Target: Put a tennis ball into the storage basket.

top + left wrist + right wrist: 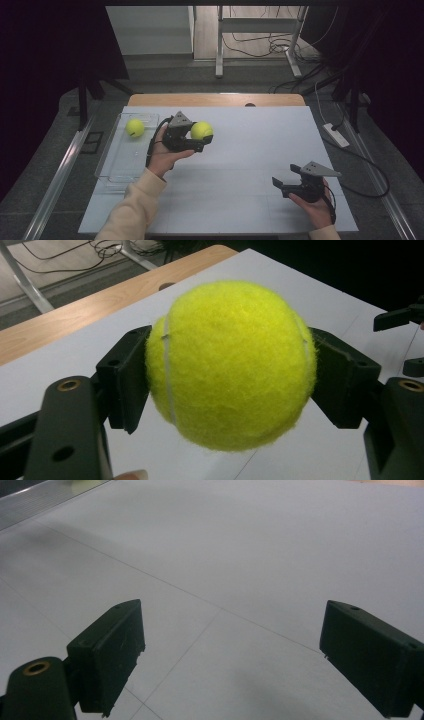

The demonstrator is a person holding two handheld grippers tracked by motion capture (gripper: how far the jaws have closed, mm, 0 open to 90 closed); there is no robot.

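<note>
Clamped between my left gripper's (230, 375) two black jaws is the tennis ball (231, 365), its fuzz bulging a little past each pad, so the hold looks firm and centred. From above, the white table (240, 165) spreads widest, and on its left edge lies the clear tray (111, 160), long axis running away from me, with a second tennis ball (135, 128) resting in its far end. I carry my ball (202, 130) above the table, just to the right of that tray, near its far end, with my left hand (162, 155) below and behind it.

That is the relation the coming move turns on, as I judge it: the tray lies to the left of my ball, close by, and only the tray's near wall stands between them. A short sideways carry over that wall should do it, keeping well apart from the ball already there.

Far off at the table's right front, my right gripper (281, 184) rests in my right hand (315, 205), jaws spread wide with nothing between them, too distant to help.
</note>
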